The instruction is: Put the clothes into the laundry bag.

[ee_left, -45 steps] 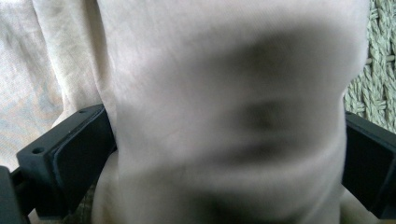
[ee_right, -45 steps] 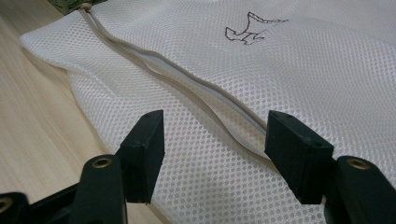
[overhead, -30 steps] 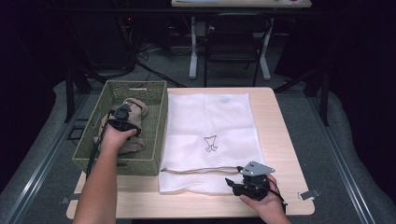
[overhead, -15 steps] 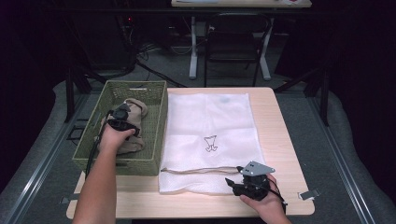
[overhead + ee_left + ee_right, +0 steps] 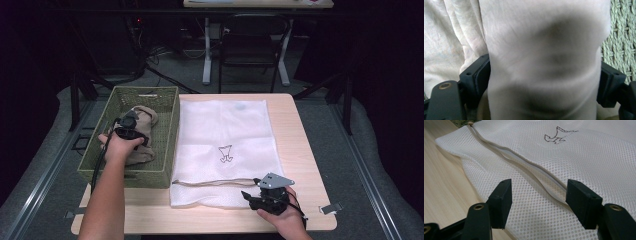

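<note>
Beige garment [image 5: 141, 131]: lying in green woven basket [image 5: 162, 102], not yet lifted; left gripper [image 5: 544, 77] jaws have just been closing around a fold, probably gripping it. White mesh laundry bag [image 5: 225, 130]: flat on table [image 5: 300, 145], unfilled; right gripper [image 5: 539, 200] open at its drawstring mouth.

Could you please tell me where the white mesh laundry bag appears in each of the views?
High view: white mesh laundry bag spread flat at table centre, right of the green basket.
Left gripper view: not in it.
Right gripper view: bag across the upper right.
Shared landmark: the small dark logo.
</note>
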Tool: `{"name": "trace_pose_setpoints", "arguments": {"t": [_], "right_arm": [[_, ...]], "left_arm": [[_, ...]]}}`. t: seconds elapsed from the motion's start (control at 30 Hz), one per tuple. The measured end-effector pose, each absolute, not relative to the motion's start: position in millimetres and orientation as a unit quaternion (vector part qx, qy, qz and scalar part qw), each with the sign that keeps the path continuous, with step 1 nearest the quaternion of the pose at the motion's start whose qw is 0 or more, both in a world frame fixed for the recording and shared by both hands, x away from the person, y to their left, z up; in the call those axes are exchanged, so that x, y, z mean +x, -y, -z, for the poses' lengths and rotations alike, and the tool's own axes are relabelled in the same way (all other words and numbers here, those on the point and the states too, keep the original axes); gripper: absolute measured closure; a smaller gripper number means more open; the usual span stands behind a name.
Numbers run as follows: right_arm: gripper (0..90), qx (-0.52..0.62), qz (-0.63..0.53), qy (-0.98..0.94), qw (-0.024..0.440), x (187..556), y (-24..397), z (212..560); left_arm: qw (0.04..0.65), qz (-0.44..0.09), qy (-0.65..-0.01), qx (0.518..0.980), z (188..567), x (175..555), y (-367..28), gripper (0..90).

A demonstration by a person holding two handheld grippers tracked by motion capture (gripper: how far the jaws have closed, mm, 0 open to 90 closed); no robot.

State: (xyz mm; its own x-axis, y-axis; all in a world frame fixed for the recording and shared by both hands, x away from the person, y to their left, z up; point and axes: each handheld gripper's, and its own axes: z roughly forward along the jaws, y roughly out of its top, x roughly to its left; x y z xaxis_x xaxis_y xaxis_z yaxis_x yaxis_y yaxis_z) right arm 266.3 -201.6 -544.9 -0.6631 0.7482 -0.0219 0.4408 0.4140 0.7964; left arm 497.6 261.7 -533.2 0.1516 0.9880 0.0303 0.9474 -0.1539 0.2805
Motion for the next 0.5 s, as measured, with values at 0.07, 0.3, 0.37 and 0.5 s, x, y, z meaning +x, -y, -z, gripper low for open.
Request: {"name": "trace_pose_setpoints", "arguments": {"t": [0.07,0.3,0.37,0.5], "right_arm": [[37.6,0.363,-0.401,-0.819,0.192,266.3,201.7,544.9],[37.6,0.363,-0.402,-0.819,0.192,266.2,202.2,544.7],[37.6,0.362,-0.402,-0.819,0.192,266.1,202.2,544.7],[37.5,0.363,-0.402,-0.818,0.192,266.3,202.2,544.6]], "left_arm": [[0.1,-0.104,-0.645,0.751,533.3,497.6,-262.3,17.7],[0.101,-0.103,-0.647,0.749,532.1,497.3,-263.3,20.7],[0.102,-0.103,-0.647,0.749,531.8,497.1,-263.7,21.6],[0.106,-0.106,-0.647,0.747,531.6,496.6,-264.4,23.4]]}}
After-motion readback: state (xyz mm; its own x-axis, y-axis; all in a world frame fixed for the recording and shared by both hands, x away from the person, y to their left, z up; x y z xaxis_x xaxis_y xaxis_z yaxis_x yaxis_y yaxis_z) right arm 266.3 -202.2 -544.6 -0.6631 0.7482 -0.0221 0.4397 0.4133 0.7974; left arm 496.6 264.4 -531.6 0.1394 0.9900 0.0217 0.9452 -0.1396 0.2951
